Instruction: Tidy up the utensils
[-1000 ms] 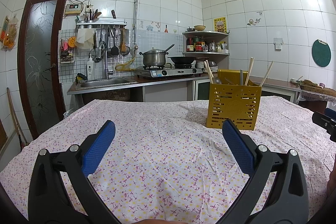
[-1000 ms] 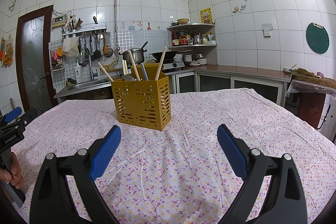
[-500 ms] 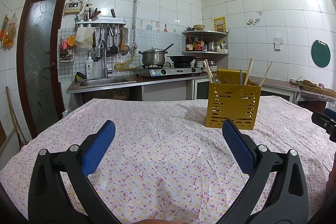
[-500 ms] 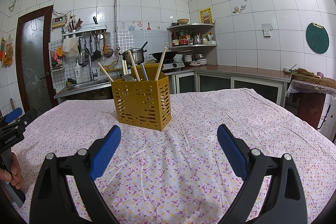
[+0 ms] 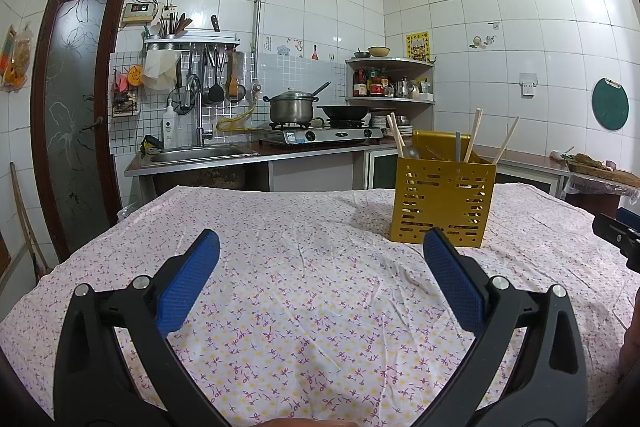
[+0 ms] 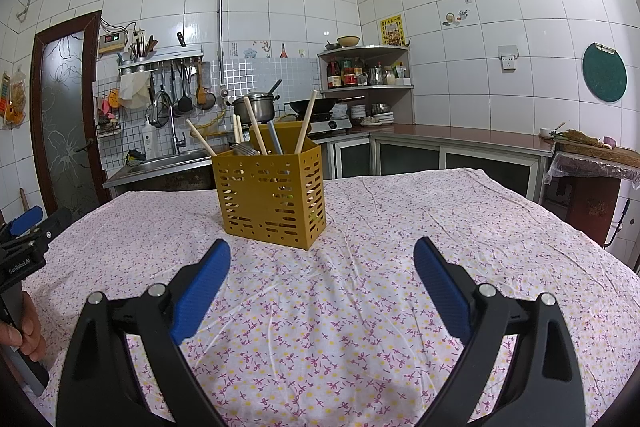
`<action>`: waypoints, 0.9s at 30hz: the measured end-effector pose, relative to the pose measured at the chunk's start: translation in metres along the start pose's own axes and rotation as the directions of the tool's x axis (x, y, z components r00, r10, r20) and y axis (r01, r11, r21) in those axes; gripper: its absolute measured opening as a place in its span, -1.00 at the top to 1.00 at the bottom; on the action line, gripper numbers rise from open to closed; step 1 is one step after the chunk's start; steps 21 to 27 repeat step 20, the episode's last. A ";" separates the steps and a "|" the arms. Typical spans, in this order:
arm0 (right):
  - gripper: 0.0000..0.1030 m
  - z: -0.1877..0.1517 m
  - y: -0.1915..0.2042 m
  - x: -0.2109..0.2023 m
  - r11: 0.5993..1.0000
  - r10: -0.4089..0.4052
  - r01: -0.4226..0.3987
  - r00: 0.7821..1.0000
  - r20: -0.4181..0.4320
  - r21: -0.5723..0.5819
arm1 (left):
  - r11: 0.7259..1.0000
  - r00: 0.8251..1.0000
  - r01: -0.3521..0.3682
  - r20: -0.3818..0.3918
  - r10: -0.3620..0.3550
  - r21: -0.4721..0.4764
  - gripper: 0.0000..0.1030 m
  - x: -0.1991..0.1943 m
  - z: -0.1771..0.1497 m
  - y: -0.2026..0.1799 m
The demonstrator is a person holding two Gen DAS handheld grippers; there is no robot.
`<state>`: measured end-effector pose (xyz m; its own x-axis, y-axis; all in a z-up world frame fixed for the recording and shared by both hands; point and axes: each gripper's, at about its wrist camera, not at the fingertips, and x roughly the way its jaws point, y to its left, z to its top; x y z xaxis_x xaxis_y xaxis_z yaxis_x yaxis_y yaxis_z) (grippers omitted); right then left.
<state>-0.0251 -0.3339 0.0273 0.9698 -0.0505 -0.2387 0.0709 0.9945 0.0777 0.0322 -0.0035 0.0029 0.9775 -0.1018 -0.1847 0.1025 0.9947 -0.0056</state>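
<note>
The table (image 5: pixel 304 267) is covered by a white floral cloth (image 6: pixel 380 307), wrinkled across its middle. A yellow perforated utensil holder (image 6: pixel 271 193) is stood upright on the cloth toward the far edge of the table, well apart from both grippers. Wooden chopsticks (image 6: pixel 306 121) and a spoon (image 5: pixel 412 151) are seen leaning out of its open top, together with other metal cutlery that cannot be told apart. The left gripper (image 5: pixel 320 245) is held low above the near part of the table, its blue-padded jaws spread wide with nothing between them; the holder is seen ahead and to its right. The right gripper (image 6: pixel 322 255) is likewise held wide and empty above the cloth, with the holder ahead and slightly to its left.
</note>
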 end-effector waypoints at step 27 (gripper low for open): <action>-0.93 -0.009 0.007 0.022 0.998 -0.070 0.069 0.992 -0.106 -0.017 | 1.000 1.000 0.003 -0.014 -0.003 -0.012 -0.91 0.002 0.004 0.006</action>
